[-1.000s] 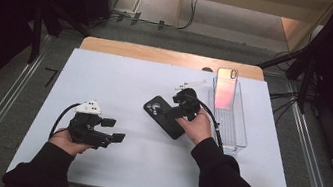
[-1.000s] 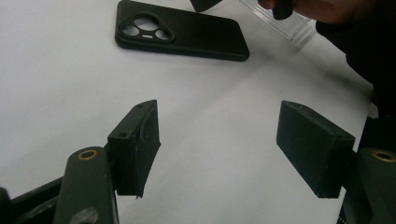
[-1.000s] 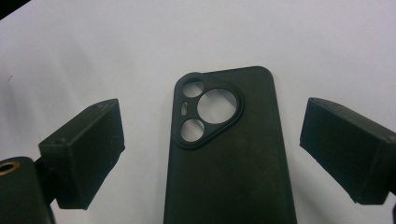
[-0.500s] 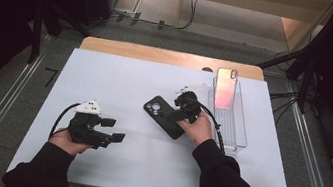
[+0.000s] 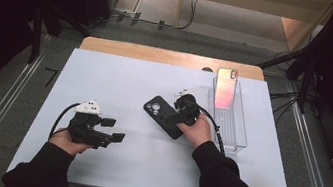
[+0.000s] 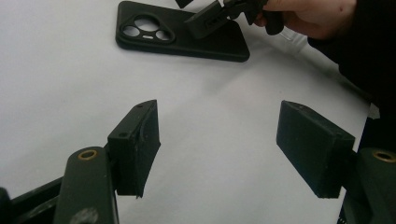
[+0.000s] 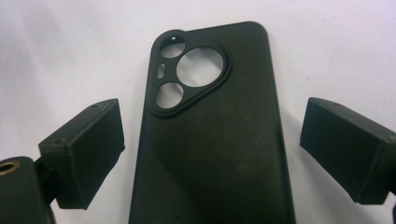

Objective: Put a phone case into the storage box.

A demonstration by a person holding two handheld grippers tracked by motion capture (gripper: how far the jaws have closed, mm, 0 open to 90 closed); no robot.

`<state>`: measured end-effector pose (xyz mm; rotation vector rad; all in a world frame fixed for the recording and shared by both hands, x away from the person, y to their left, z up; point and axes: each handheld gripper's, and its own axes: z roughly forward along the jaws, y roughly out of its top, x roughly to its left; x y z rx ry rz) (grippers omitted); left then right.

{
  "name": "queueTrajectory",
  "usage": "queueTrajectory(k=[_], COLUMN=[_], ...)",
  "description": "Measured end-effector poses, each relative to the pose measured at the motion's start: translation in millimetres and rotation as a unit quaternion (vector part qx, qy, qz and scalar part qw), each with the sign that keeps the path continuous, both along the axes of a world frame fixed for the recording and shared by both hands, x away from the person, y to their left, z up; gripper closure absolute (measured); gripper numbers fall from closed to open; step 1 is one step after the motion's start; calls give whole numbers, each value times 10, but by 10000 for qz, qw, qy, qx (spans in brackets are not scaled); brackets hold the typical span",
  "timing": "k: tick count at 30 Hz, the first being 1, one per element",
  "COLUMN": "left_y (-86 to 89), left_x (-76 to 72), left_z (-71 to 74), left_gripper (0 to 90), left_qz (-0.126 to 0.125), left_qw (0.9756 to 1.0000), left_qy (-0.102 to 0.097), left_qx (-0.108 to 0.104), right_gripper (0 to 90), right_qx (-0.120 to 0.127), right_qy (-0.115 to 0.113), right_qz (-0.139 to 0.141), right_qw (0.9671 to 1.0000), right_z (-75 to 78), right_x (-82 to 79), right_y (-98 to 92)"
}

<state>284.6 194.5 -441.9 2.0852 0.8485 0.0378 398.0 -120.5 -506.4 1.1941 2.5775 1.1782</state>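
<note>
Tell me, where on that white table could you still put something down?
Widest bare stretch: the far left of the white table, beyond the left gripper. Also the near edge between the sleeves. Crowded: around the black phone case, right gripper and clear tray.

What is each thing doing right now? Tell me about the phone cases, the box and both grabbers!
Black phone case: flat on the table, back up, not gripped.
Pink phone case: propped in the clear box.
Right gripper: open, fingers either side of the black case.
Left gripper: open, nothing between its fingers.
</note>
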Motion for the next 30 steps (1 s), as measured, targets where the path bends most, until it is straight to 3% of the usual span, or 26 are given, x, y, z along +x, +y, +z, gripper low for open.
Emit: queueTrajectory(k=[13, 30], left_y=[-1, 0], left_x=[0, -3], left_z=[0, 3], left_gripper=[305, 306], left_qz=[-3, 12], left_qw=[10000, 10000], left_qy=[2, -5], left_qx=[-1, -26], right_gripper=[48, 48], right_qx=[-88, -557], right_qy=[-60, -692], right_qz=[34, 2], right_qw=[9999, 9960], right_z=[-73, -136], right_x=[-32, -153], right_y=[25, 127])
